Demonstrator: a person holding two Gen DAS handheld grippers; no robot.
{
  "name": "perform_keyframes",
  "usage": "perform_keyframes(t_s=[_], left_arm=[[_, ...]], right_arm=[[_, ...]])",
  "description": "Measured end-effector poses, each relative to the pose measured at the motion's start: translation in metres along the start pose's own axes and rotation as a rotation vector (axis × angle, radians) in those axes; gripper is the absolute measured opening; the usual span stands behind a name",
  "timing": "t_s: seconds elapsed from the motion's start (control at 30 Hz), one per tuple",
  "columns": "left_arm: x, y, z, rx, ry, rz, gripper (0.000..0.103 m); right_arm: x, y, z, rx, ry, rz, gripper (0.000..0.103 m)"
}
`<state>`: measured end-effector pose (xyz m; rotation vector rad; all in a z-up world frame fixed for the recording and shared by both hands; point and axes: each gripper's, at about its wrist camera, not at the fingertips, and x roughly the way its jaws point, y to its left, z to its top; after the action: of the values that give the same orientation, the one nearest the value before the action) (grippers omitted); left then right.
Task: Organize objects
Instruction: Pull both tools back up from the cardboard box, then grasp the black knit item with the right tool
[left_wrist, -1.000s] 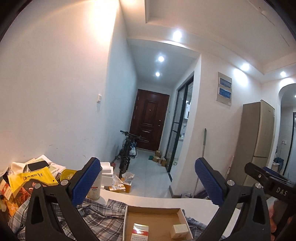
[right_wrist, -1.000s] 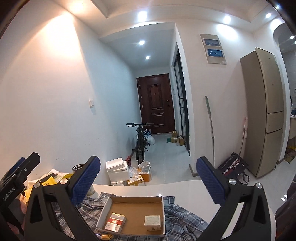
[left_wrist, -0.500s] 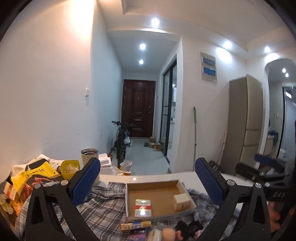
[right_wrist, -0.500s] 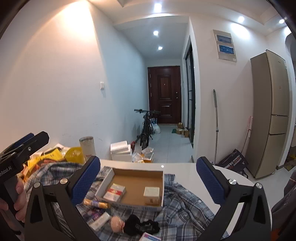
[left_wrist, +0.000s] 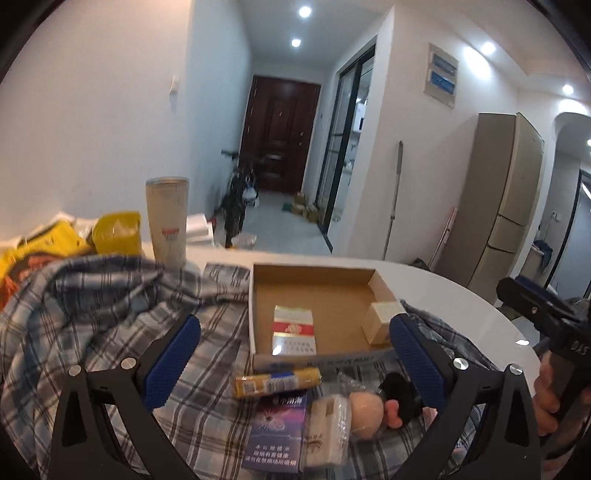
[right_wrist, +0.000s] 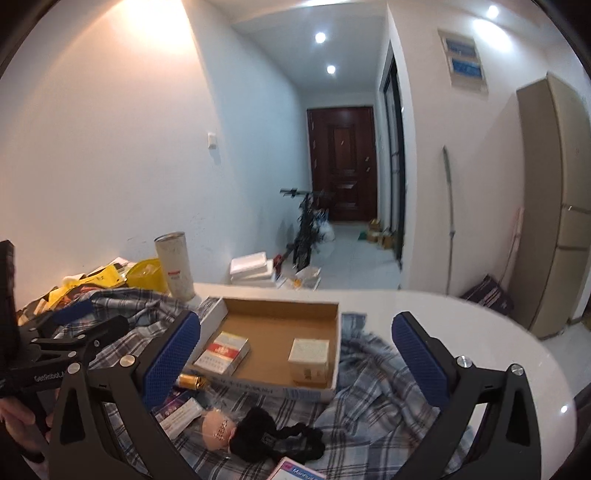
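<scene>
Recessed ceiling spotlights (left_wrist: 304, 12) bright, warm wall glare; heavy fisheye bending, dark corners, slight motion blur.

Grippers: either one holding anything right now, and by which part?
Nothing held. Left gripper and right gripper are both open, with only air between their pads, above the cardboard box and plaid shirt.

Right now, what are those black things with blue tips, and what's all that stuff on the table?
They are two grabbing tools, one held in each of a person's hands. A camera on each looks out along its two blue-padded fingers, so there is one picture per tool. The left gripper and right gripper are both open and hold nothing. Below them a plaid shirt covers a white table. On it sits a cardboard box with a red-and-white cigarette pack and a small cream box inside. A gold battery lies beside the box.
</scene>
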<state>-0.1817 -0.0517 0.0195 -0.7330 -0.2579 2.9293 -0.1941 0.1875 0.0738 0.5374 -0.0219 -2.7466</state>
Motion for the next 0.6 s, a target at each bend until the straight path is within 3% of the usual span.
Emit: perform_keyframes(t_s=[0.3,0.6], left_arm=[[0.012,0.017,-0.008,-0.031,0.045,0.03,0.103],[0.033,0.016,-0.018,-0.029,0.117,0.056,0.103]], right_arm=[[0.039,-0.025,-0.021,0.117,0.148,0.024,0.103],[0.04,-0.014,-0.025,0.089,0.2,0.054,0.103]])
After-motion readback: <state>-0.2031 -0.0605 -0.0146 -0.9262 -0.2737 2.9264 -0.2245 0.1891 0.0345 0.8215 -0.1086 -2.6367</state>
